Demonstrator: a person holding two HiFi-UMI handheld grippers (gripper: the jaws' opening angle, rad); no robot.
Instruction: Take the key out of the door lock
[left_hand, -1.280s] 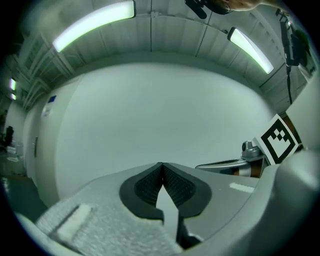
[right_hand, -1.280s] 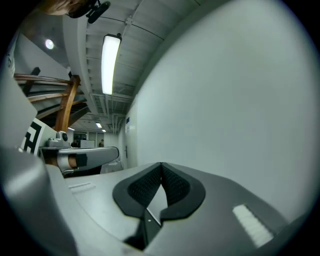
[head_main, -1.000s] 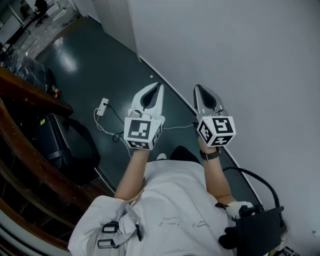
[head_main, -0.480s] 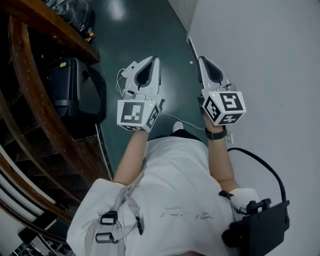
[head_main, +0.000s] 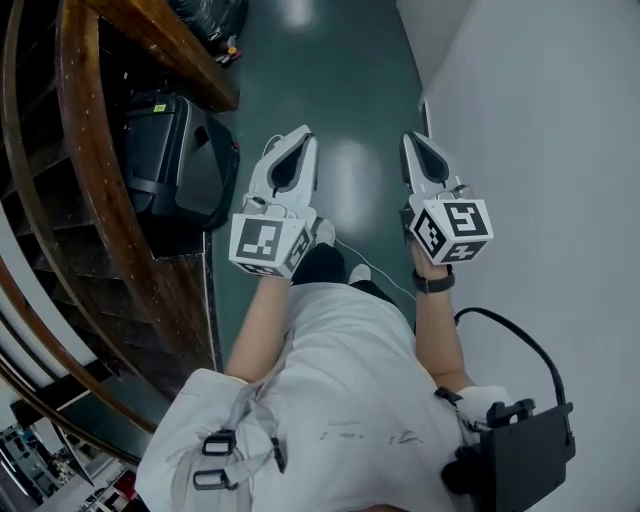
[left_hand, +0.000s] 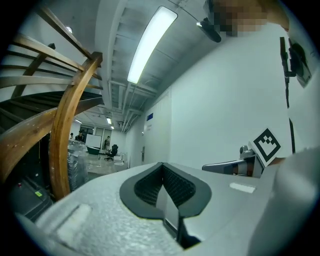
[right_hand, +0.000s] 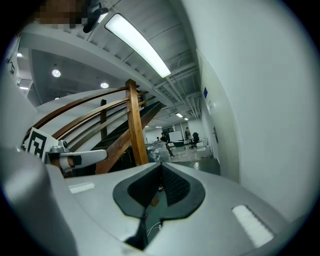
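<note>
Approach only — left gripper (head_main: 303, 136) and right gripper (head_main: 411, 141) empty, jaws pressed together; next, find the lock — unseen.

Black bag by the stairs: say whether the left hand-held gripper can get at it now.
Probably yes: nothing stands between the shut left hand-held gripper and the black bag, though it sits lower.

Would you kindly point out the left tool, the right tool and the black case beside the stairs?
left tool (head_main: 306, 133): head view, its closed tips.
right tool (head_main: 409, 139): head view, its closed tips.
black case (head_main: 162, 150): head view, its top side.
</note>
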